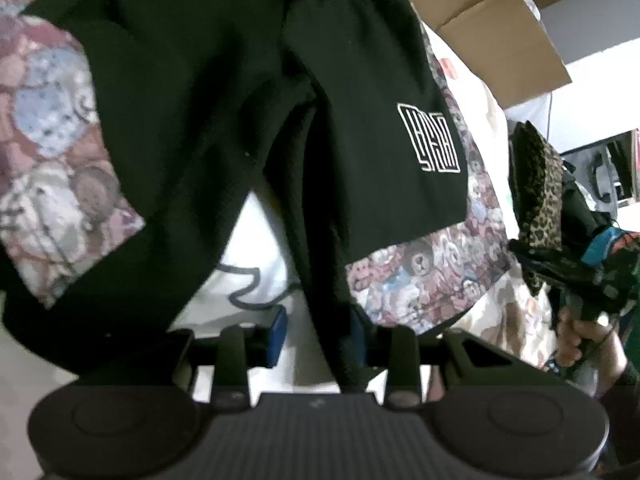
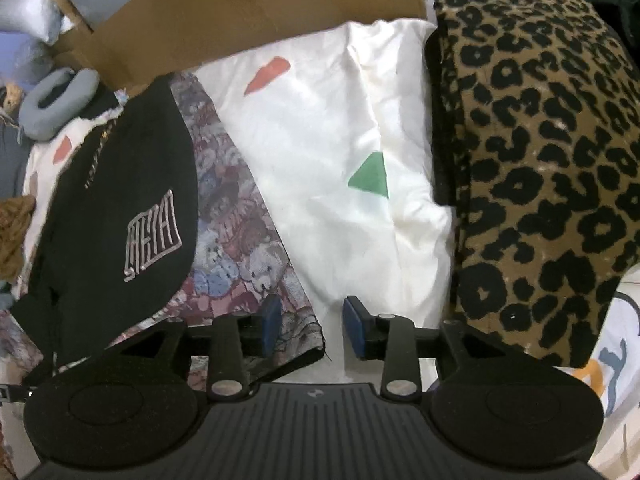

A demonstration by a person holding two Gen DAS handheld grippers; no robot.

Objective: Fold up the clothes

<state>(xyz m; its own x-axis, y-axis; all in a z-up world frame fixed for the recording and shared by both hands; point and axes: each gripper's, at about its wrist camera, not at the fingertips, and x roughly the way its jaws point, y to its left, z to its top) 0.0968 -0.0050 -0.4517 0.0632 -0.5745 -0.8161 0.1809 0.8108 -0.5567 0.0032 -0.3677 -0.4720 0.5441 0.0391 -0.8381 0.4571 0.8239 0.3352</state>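
1. Basically, left wrist view: black shorts (image 1: 224, 120) with a white logo (image 1: 428, 138) lie spread on a teddy-print blanket (image 1: 52, 168), both legs open, no fold made yet by the look of it.
2. Left gripper (image 1: 320, 336) jaws partly apart; a strip of the black fabric runs down between the blue pads (image 1: 278, 334), close against the right-side one. Cannot tell if the pads actually press on it, looks loose.
3. Same view, far right: a person's hand (image 1: 588, 344) on the other gripper's handle, folded leopard-print garment (image 1: 538, 196) behind it, cardboard box (image 1: 500, 28) at top.
4. Right wrist view: right gripper (image 2: 312, 326) jaws partly apart with nothing between them, hovering over the edge of the blanket (image 2: 240, 248) and a white sheet (image 2: 340, 140) with coloured shapes.
5. Leopard garment (image 2: 540, 160) sits just right of the gripper as a neat folded stack, so that one looks done. Black shorts (image 2: 120, 208) lie to the left, well apart from these jaws.
6. Progress call: one piece finished, shorts barely started; halving leg over leg and then folding across is still left.
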